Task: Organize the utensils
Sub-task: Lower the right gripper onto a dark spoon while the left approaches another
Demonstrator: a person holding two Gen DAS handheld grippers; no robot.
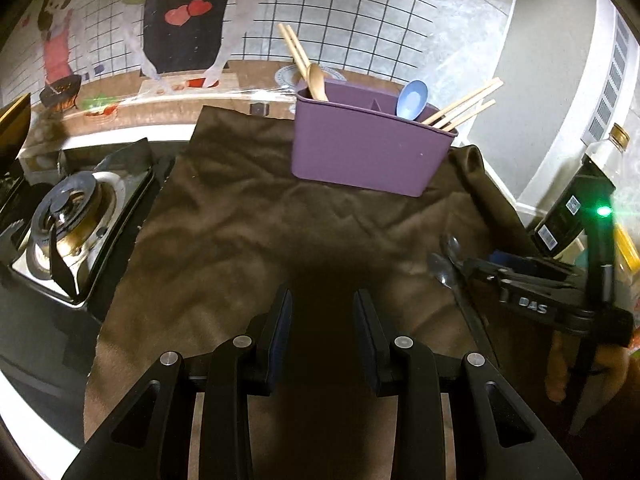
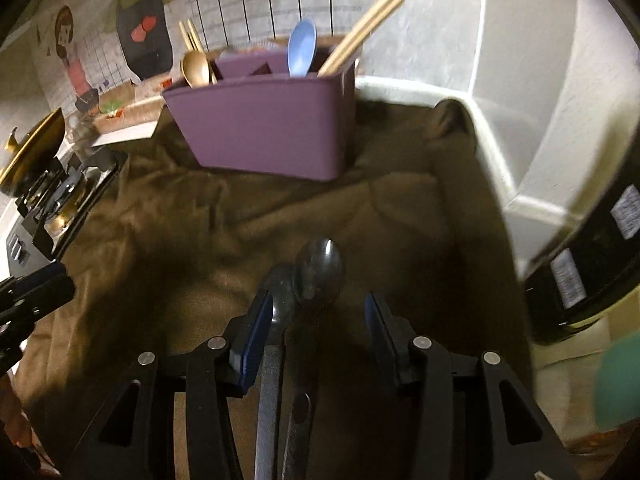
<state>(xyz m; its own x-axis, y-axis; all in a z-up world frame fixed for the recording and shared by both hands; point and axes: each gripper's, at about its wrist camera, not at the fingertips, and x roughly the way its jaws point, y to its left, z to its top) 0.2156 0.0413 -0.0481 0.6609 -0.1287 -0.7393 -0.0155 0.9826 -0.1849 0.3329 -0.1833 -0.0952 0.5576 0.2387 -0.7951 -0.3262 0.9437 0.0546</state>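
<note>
A purple utensil holder (image 1: pixel 368 148) stands at the back of a brown cloth (image 1: pixel 248 232); it also shows in the right wrist view (image 2: pixel 264 124). It holds a wooden spoon (image 1: pixel 316 80), a blue spoon (image 1: pixel 412 100) and chopsticks (image 1: pixel 464 106). Two metal spoons (image 2: pixel 320 272) lie on the cloth between the open fingers of my right gripper (image 2: pixel 318 320); they also show in the left wrist view (image 1: pixel 444 268). My left gripper (image 1: pixel 322 320) is open and empty over the cloth's middle.
A gas burner (image 1: pixel 68 220) sits left of the cloth. A dark bottle (image 2: pixel 592 256) and a glass bottle (image 1: pixel 612 148) stand at the right. The tiled wall is behind the holder.
</note>
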